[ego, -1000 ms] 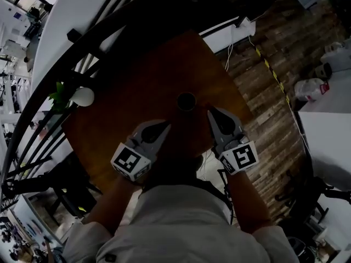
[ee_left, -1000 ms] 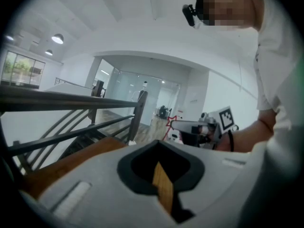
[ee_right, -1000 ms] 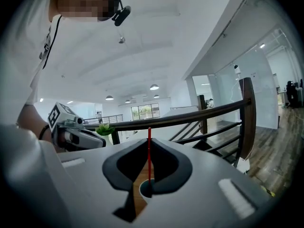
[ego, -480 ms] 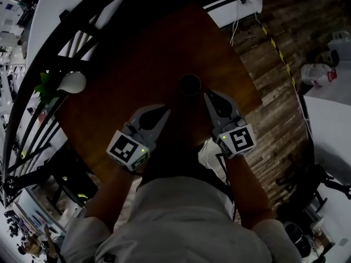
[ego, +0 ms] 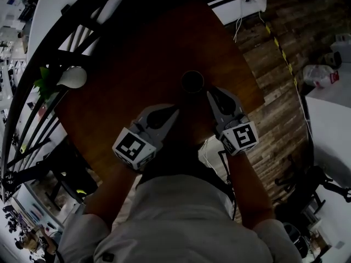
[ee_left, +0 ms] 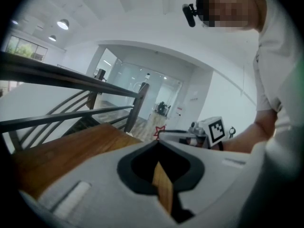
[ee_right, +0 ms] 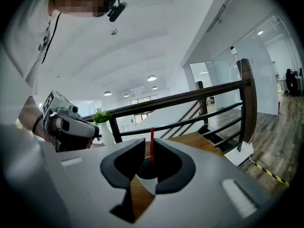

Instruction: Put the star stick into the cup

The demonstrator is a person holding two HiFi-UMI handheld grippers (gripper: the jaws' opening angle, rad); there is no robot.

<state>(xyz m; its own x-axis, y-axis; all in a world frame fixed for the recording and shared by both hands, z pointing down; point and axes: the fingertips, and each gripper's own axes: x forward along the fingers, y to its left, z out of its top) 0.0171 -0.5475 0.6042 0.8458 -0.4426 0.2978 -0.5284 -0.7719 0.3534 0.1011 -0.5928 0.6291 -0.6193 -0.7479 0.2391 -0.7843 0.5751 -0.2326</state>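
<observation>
The dark cup [ego: 192,81] stands near the middle of the brown table [ego: 137,59]. My right gripper [ego: 209,92] sits just to the cup's right. In the right gripper view its jaws [ee_right: 149,141] are opening, and the thin red star stick [ee_right: 152,144] stands upright in the gap over the cup [ee_right: 145,182]. A sliver of space shows between the stick and the left jaw. The stick's red star [ee_left: 160,131] shows at that gripper's tip in the left gripper view. My left gripper [ego: 174,110] is shut and empty, to the cup's near left [ee_left: 158,142].
A white vase with a green plant [ego: 71,78] stands at the table's left edge, next to a dark stair railing [ego: 38,108]. The same vase [ee_right: 105,127] shows in the right gripper view. Wooden flooring [ego: 274,64] lies to the table's right.
My left gripper has edged slightly toward the cup. The right gripper stays beside the cup, and the whole scene has shifted a little in the head view.
</observation>
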